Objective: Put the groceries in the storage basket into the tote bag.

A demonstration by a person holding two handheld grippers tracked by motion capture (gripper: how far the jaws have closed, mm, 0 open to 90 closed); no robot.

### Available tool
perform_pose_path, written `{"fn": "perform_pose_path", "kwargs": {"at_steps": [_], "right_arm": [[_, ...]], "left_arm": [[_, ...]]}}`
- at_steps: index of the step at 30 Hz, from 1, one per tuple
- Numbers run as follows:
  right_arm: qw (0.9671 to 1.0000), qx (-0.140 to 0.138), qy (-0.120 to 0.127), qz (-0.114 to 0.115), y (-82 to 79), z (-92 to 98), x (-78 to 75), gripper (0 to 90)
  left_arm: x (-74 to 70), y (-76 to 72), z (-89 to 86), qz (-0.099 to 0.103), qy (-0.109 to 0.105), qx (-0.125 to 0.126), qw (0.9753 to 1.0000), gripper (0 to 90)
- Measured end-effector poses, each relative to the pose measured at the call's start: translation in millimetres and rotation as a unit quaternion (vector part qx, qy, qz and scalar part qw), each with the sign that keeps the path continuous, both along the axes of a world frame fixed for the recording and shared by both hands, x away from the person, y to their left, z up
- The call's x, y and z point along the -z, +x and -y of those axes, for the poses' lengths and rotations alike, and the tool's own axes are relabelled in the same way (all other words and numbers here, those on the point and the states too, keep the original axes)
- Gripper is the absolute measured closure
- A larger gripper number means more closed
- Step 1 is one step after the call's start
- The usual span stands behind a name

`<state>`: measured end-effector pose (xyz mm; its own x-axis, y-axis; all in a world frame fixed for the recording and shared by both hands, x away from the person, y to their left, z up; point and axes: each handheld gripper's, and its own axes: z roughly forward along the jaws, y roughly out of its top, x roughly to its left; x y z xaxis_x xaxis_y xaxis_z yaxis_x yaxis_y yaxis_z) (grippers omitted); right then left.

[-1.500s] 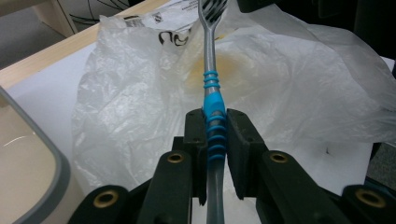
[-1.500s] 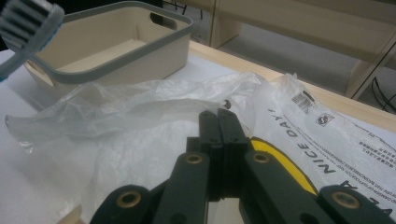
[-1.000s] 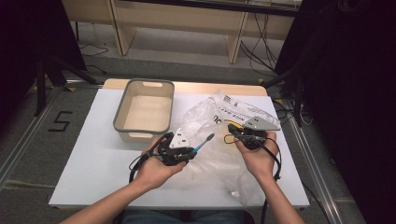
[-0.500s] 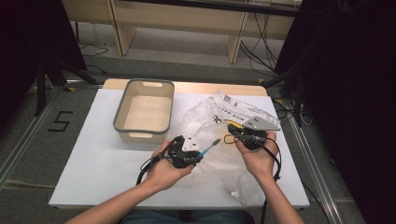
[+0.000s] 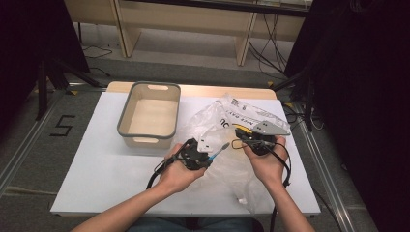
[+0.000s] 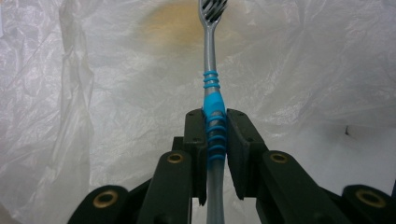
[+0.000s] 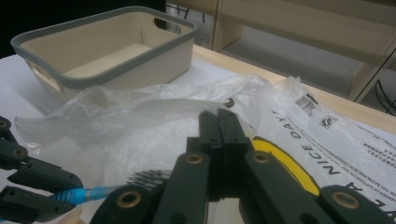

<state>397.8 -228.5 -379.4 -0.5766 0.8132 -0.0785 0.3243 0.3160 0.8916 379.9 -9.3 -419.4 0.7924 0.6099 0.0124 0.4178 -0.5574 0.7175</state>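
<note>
A grey toothbrush [image 6: 212, 93] with a blue grip is clamped by its handle in my left gripper [image 6: 215, 114]. Its bristled head points away into crumpled white film. Seen from the high view, the left gripper [image 5: 207, 155] aims the toothbrush [image 5: 220, 150] rightward at a clear plastic bag [image 5: 227, 116] in the middle of the table. My right gripper [image 5: 240, 132] sits just beyond the brush tip. In the right gripper view, its jaws [image 7: 217, 114] are pressed together on the bag's film [image 7: 289, 116], with the bristles [image 7: 149, 177] just below them.
A beige bin with a grey rim [image 5: 150, 87] stands behind and left of the bag, and in the right gripper view the bin [image 7: 107, 70] is seen beyond it. The white table [image 5: 96, 159] has bare room at left. Cables trail from both grippers.
My left gripper has moved a little to the right with the toothbrush, bringing the brush head closer to the right gripper and the bag. The right gripper has stayed put.
</note>
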Motion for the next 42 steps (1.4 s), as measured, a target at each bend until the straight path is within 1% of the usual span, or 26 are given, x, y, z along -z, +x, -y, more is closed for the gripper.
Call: {"fn": "perform_pose_path", "kwargs": {"at_steps": [10, 12, 16, 18, 21, 24, 29, 32, 35, 38, 42], "right_arm": [[1.0, -0.004, 0.002, 0.003, -0.8, -1.7, -1.6, 90.0], [1.0, -0.005, 0.003, 0.003, -1.0, -2.8, -1.4, 90.0], [1.0, -0.009, 0.002, 0.002, -2.0, -5.3, -1.8, 90.0], [0.9999, -0.01, -0.001, 0.003, -2.2, -6.2, -1.4, 90.0], [0.9999, -0.013, 0.0, 0.003, -2.6, -7.2, -1.4, 90.0], [0.9999, -0.014, 0.003, 0.003, -2.5, -7.3, -2.0, 90.0], [0.9999, -0.013, 0.003, 0.0, -2.6, -7.0, -1.9, 90.0], [0.9999, -0.014, 0.003, 0.0, -2.9, -6.9, -1.0, 90.0], [0.9999, -0.013, 0.003, -0.003, -2.2, -6.4, -0.6, 90.0], [0.9999, -0.015, 0.003, -0.004, -1.7, -5.8, 0.4, 90.0], [0.9999, -0.013, 0.005, -0.006, -1.4, -5.3, 1.4, 90.0]], "left_arm": [[2.3, 7.0, 17.9, -0.016, 0.016, -0.007, 0.9997, 78.4], [2.3, 9.5, 21.4, -0.018, 0.022, -0.008, 0.9996, 78.3], [3.8, 15.2, 28.8, -0.02, 0.021, -0.017, 0.9994, 78.3], [5.5, 17.7, 32.7, -0.026, 0.024, -0.017, 0.9992, 78.3], [9.4, 21.2, 38.8, -0.034, 0.027, -0.018, 0.9989, 78.3], [12.8, 24.5, 43.8, -0.037, 0.028, -0.022, 0.9987, 78.3], [12.5, 28.7, 48.1, -0.031, 0.023, -0.028, 0.9989, 78.3], [13.2, 31.0, 50.1, -0.02, 0.009, -0.026, 0.9994, 78.2], [15.8, 33.2, 52.6, -0.014, 0.005, -0.019, 0.9997, 78.1], [18.3, 35.6, 55.5, -0.01, -0.005, -0.025, 0.9996, 78.1], [20.0, 37.6, 59.0, -0.01, -0.002, -0.026, 0.9996, 78.1]]}}
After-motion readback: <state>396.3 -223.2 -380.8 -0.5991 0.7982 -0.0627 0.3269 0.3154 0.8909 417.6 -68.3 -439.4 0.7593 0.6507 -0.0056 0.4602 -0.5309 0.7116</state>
